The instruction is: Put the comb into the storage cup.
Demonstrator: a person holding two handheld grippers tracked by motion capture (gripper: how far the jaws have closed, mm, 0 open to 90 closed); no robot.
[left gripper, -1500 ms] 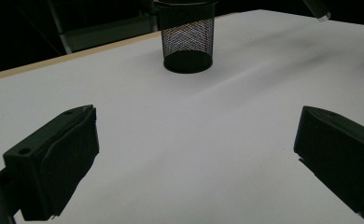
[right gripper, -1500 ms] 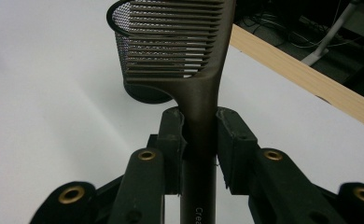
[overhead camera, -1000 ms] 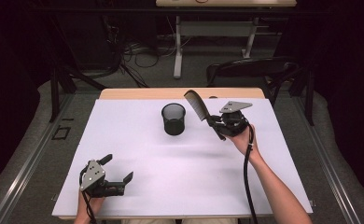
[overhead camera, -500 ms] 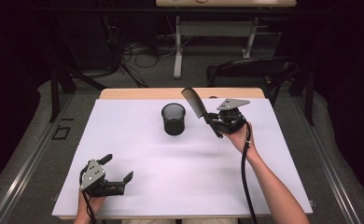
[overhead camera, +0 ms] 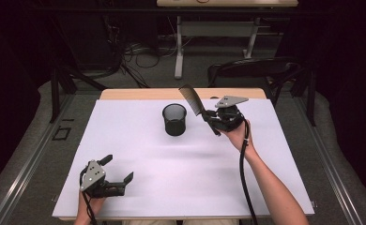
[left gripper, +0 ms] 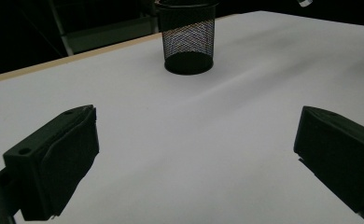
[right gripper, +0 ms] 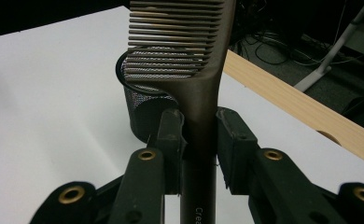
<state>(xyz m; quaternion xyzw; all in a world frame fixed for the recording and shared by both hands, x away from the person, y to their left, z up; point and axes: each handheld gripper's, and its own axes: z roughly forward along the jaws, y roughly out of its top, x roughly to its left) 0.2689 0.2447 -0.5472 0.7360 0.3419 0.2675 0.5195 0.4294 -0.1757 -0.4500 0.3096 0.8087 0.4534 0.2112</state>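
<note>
**Comb held just right of the mesh cup, teeth end up**

My right tongs (overhead camera: 215, 123) are clamped on the handle of the comb (overhead camera: 193, 99), lifted off the tabletop (overhead camera: 139, 140). The comb's long axis tilts up toward 11 o'clock in the high view, teeth end uppermost. The mesh cup (overhead camera: 174, 119) stands upright at about 9 o'clock from those tongs, close by; in the right gripper view it sits just behind the comb. I judge the right hand far nearer. My left tongs (overhead camera: 118, 176) rest apart and empty at the near left, the cup well off at their 1 o'clock.
</note>
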